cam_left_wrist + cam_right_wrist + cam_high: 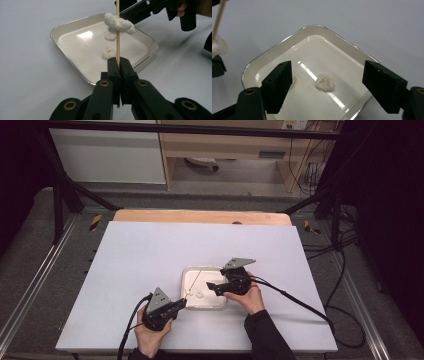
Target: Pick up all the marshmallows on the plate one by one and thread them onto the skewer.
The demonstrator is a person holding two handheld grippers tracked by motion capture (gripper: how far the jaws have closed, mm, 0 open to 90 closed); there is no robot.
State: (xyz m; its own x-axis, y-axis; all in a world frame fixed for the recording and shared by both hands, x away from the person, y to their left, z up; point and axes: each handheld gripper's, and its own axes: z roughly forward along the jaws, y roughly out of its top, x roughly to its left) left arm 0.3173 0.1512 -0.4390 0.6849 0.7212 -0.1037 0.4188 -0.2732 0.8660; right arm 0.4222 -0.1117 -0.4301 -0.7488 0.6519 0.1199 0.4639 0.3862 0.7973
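A shallow white tray (186, 272) with a metal rim (65, 25) sits on the white table. My left gripper (119, 62) is shut on a thin wooden skewer (118, 45) that stands up from its jaws, with a white puffy piece (117, 22) threaded on it. In the high view the left gripper (184, 303) is at the tray's near left corner. My right gripper (328, 70) hangs open over the tray, its jaws apart on either side of a loose white piece (325, 82) lying below them. Another piece (293, 79) peeks from behind its left jaw.
The white board (150, 250) has bare room on all sides of the tray. A wooden strip (200, 216) runs along its far edge. Cables (300, 302) trail from both grippers toward the near edge and right side. Black frame bars stand beyond the table.
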